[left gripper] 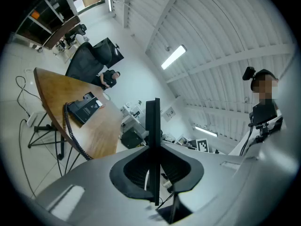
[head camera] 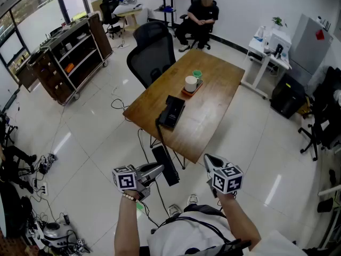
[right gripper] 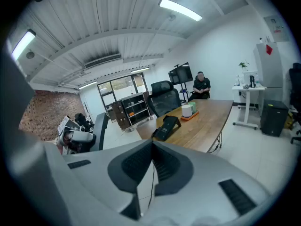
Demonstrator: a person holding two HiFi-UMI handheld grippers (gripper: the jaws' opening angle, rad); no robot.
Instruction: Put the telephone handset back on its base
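Note:
The black telephone base [head camera: 173,112] lies near the front left corner of the wooden table [head camera: 213,108]. Its coiled cord [head camera: 159,131] drops off the table edge down to the black handset [head camera: 167,168]. My left gripper [head camera: 158,170] is shut on the handset, held in the air below and in front of the table. In the left gripper view the handset [left gripper: 152,140] stands edge-on between the jaws, with the base [left gripper: 85,108] and cord [left gripper: 71,132] off to the left. My right gripper [head camera: 209,161] hangs beside it, shut and holding nothing; its view shows the base [right gripper: 165,127] ahead.
A tray with a white mug [head camera: 191,83] and a green cup [head camera: 197,74] sits further back on the table. A black office chair [head camera: 153,51] stands behind it, a seated person [head camera: 200,16] beyond. A shelf cart [head camera: 72,55] is left, a white desk [head camera: 269,49] right. Cables lie on the floor.

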